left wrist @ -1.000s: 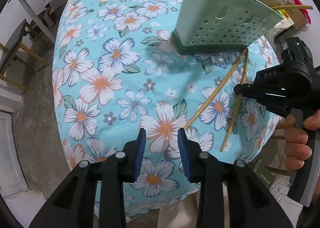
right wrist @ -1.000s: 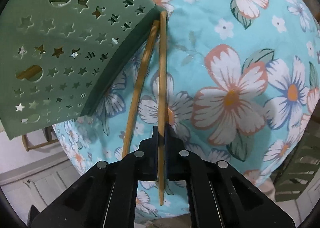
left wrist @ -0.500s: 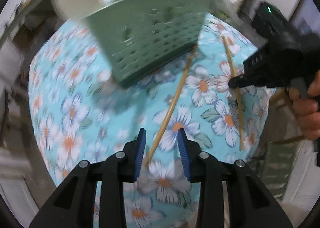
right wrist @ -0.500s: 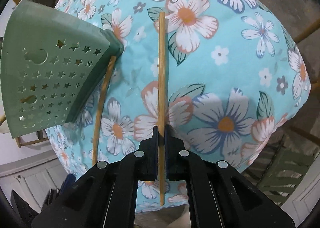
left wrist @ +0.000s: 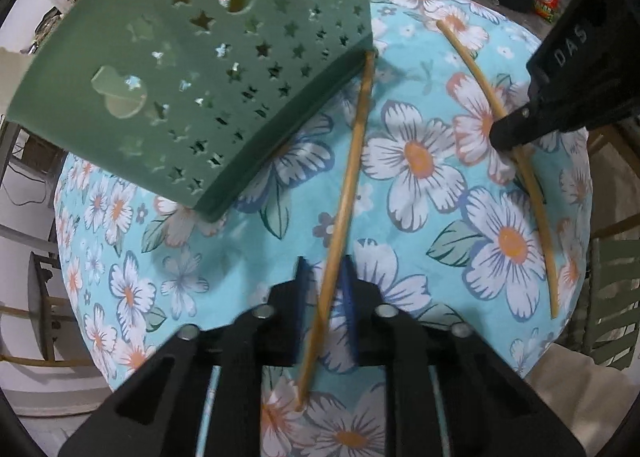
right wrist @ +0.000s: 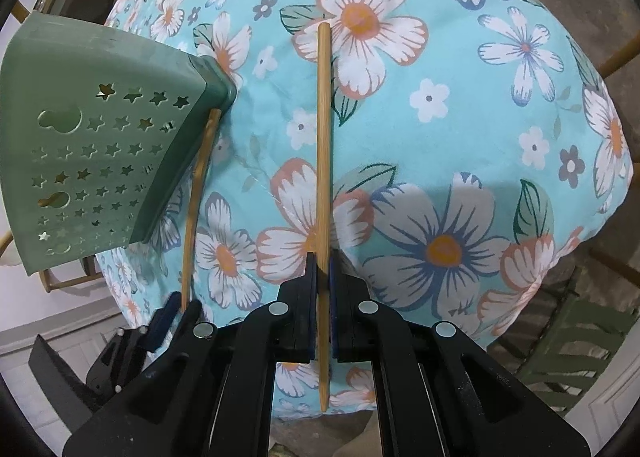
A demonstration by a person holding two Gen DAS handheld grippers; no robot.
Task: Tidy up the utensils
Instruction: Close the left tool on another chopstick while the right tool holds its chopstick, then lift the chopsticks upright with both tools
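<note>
Two chopsticks lie on the flowered counter, and both are now being picked up, so the step in hand is the grasp before they go into the green holder. The holder stands at the far left of the counter, with star holes in its wall. The right gripper has its fingers clenched on the right chopstick, which points straight forward from it. The left gripper has its fingers on either side of the left chopstick, released and with a narrow gap; the far tip of this chopstick touches the holder's base. Next, I think, the left fingers must clench, then both sticks must be lifted and turned upright over the holder.
</note>
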